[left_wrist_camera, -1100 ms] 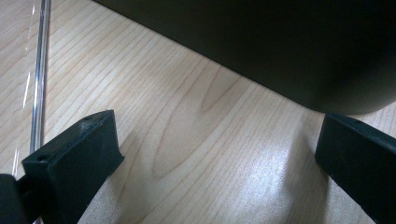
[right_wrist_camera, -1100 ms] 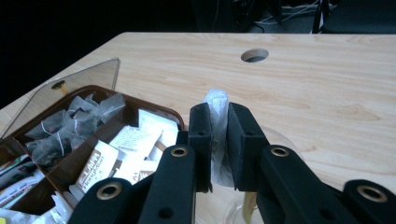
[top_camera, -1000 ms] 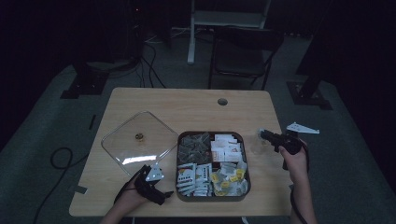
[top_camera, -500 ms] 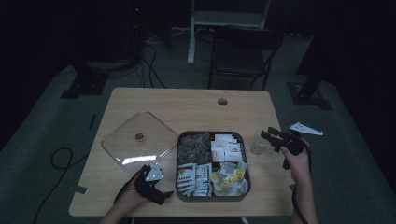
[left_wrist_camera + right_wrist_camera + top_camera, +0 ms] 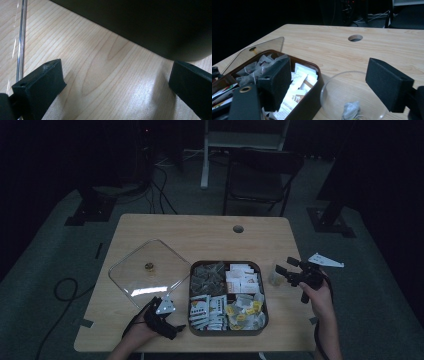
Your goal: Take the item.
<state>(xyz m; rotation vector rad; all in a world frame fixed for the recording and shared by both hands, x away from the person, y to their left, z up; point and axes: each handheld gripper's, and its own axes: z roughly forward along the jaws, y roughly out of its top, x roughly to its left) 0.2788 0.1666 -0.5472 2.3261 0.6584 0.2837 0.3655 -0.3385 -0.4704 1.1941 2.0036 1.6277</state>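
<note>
Wooden table [image 5: 210, 232] w/ a round cable hole [image 5: 238, 228] near its far edge, dark room around it.

On the table's near half sits a dark square tray [image 5: 190, 320] split into compartments, packed w/ tea bags and paper sachets. Just left of it lies a clear square lid [image 5: 130, 275] w/ a small knob [image 5: 148, 266] in the middle, flat on the wood.

Right of the tray, close to its wall but apart, stands a clear glass cup [image 5: 274, 275]. In the right gripper view the cup [image 5: 337, 90] shows a crumpled tea bag [image 5: 350, 110] lying at the bottom.

Right gripper [image 5: 285, 272], held in the person's right hand [image 5: 320, 295] at the table's right edge, points left toward the cup. Its jaws have just been opening and now stand wide, released: the pads sit either side of the cup's rim w/o pressing on it, nothing gripped.

Left gripper [image 5: 177, 327] rests low by the tray's near-left corner, in the left hand [image 5: 142, 327]. Its own view shows both pads wide apart over bare wood, tray wall [image 5: 150, 25] just ahead, lid edge [image 5: 21, 37] off to one side; released, holding nothing.
</note>
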